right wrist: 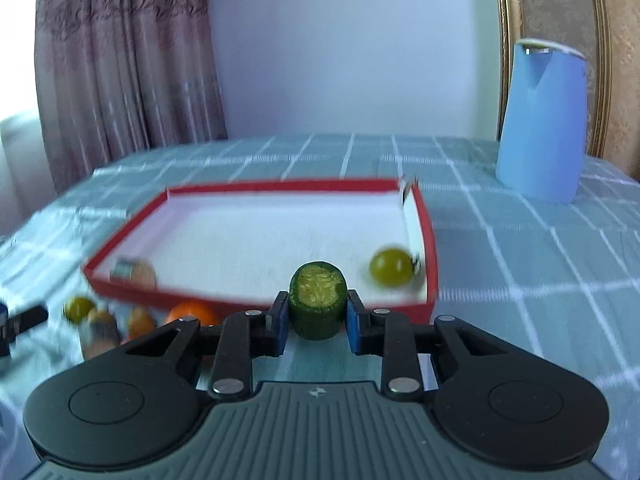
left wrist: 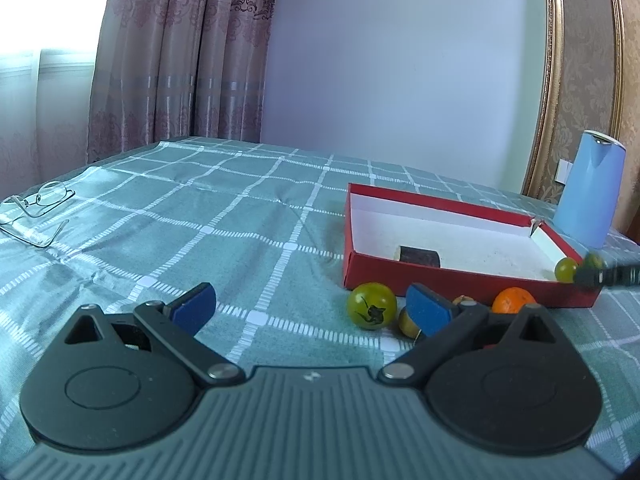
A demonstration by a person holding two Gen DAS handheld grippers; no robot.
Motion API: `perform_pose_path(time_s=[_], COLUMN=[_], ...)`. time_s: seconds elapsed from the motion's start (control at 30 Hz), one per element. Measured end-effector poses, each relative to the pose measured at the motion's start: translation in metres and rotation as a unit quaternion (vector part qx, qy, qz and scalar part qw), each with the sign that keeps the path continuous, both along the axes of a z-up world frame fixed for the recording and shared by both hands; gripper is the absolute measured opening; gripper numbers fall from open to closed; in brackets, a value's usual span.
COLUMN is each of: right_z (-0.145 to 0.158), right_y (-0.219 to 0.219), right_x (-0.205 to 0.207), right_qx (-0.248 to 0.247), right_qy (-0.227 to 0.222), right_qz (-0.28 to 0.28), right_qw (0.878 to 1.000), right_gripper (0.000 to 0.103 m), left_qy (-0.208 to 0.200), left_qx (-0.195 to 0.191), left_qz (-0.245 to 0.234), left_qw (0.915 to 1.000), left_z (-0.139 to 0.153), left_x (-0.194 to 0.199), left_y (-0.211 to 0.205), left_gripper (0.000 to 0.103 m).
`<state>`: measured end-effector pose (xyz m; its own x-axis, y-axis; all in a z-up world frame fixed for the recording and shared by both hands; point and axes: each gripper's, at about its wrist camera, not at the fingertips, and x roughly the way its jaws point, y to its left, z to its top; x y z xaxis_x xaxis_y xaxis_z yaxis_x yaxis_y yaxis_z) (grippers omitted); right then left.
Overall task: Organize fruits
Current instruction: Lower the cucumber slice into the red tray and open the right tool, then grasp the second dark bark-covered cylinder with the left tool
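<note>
We see the right gripper (right wrist: 316,322) clamped on a green cucumber piece (right wrist: 318,304) just before the red box (right wrist: 426,220), while the left gripper (left wrist: 310,312) stands wide apart above the cloth (left wrist: 240,208), holding nothing.

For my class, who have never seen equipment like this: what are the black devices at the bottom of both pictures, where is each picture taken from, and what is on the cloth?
Each black device is a hand-held gripper with two blue-padded jaws; a person carries one in each hand. A camera on each gripper looks forward along its jaws, so one picture comes from the left hand's gripper and the other from the right's.

The left gripper is open and empty. The right gripper is shut on a cut green fruit piece.

On the checked tablecloth lies a shallow red box with a green round fruit inside. In front of the box sit a green tomato and an orange fruit. A blue jug and a pair of glasses are also there.
</note>
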<state>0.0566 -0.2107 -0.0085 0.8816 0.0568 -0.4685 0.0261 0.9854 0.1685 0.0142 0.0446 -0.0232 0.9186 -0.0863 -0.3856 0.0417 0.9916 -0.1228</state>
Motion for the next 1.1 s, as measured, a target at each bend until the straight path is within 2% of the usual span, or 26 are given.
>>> perform_pose_path(time_s=[0.17, 0.27, 0.33, 0.4, 0.5, 0.53, 0.63, 0.73, 0.9, 1.1], right_z=[0.011, 0.004, -0.005, -0.011, -0.014, -0.014, -0.012, -0.011, -0.027, -0.037], right_y=[-0.001, 0.0, -0.001, -0.003, -0.012, -0.015, -0.021, -0.026, -0.038, -0.053], right_x=[0.024, 0.039, 0.048, 0.048, 0.032, 0.027, 0.008, -0.01, -0.034, -0.039], right_qx=[-0.005, -0.023, -0.031, -0.029, -0.006, 0.005, 0.009, 0.01, 0.018, 0.063], right_qy=[0.0, 0.006, 0.032, 0.041, 0.021, 0.017, -0.011, -0.017, -0.016, -0.021], right_qz=[0.004, -0.013, -0.015, -0.02, -0.018, -0.013, -0.018, -0.024, -0.041, -0.056], right_qw=[1.0, 1.0, 0.999, 0.999, 1.0, 1.0, 1.0, 1.0, 0.999, 0.996], right_gripper=[0.028, 0.029, 0.032, 0.035, 0.036, 0.041, 0.068, 0.068, 0.068, 0.068], left_qy=[0.001, 0.002, 0.003, 0.003, 0.003, 0.002, -0.001, -0.003, -0.01, -0.022], left_qx=[0.004, 0.006, 0.008, 0.011, 0.019, 0.021, 0.028, 0.035, 0.05, 0.119], left_qz=[0.0, -0.001, -0.001, -0.003, -0.005, -0.005, -0.004, -0.006, -0.031, -0.085], left_qw=[1.0, 1.0, 1.0, 0.9999, 0.9998, 0.9998, 0.9996, 0.9994, 0.9982, 0.989], left_z=[0.0, 0.0, 0.0, 0.0, 0.0, 0.0, 0.0, 0.0, 0.0, 0.001], left_x=[0.0, 0.001, 0.001, 0.001, 0.001, 0.001, 0.0, -0.001, -0.003, -0.006], left_y=[-0.001, -0.002, -0.002, -0.003, -0.006, -0.007, -0.008, -0.01, -0.016, -0.043], left_gripper=[0.101, 0.101, 0.101, 0.101, 0.101, 0.101, 0.101, 0.101, 0.101, 0.1])
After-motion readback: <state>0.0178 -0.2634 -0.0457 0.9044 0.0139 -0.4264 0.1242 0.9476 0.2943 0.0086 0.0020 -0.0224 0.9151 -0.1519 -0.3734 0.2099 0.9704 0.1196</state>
